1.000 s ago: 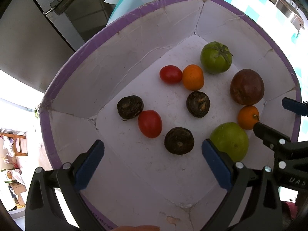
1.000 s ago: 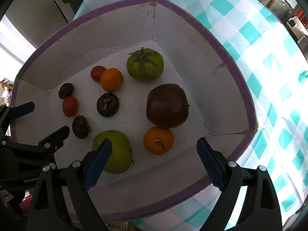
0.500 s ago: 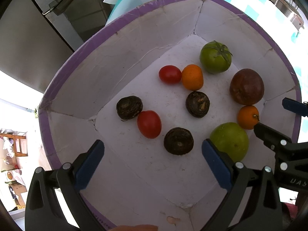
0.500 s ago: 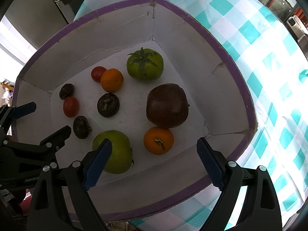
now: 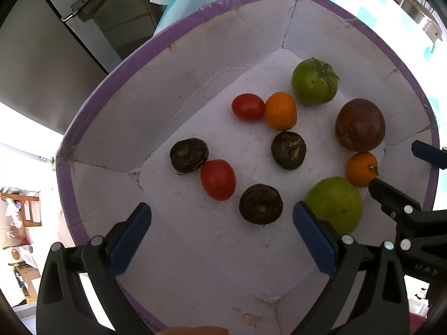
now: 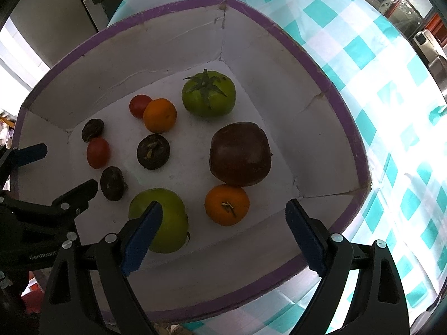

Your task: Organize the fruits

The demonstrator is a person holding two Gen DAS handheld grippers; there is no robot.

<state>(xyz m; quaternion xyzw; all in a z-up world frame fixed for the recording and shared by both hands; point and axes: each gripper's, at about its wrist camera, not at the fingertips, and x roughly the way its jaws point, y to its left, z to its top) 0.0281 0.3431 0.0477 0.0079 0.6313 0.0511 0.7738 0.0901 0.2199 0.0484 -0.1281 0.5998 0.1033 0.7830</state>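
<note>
Both grippers (L (image 5: 222, 233), R (image 6: 223, 230)) gape empty above fruit box (image 6: 279, 64).

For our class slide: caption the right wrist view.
Open right gripper poised above a white box of mixed fruits.

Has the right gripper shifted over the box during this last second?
No. The right gripper sits unchanged against the box's purple rim, jaws open above the near orange fruit.

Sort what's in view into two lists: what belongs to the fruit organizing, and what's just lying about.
Belongs to the job:
- white box
- green tomatoes
- red tomatoes
- orange fruits
- dark red fruit
- dark brown fruits

Lying about:
- checked tablecloth
- fridge
</note>
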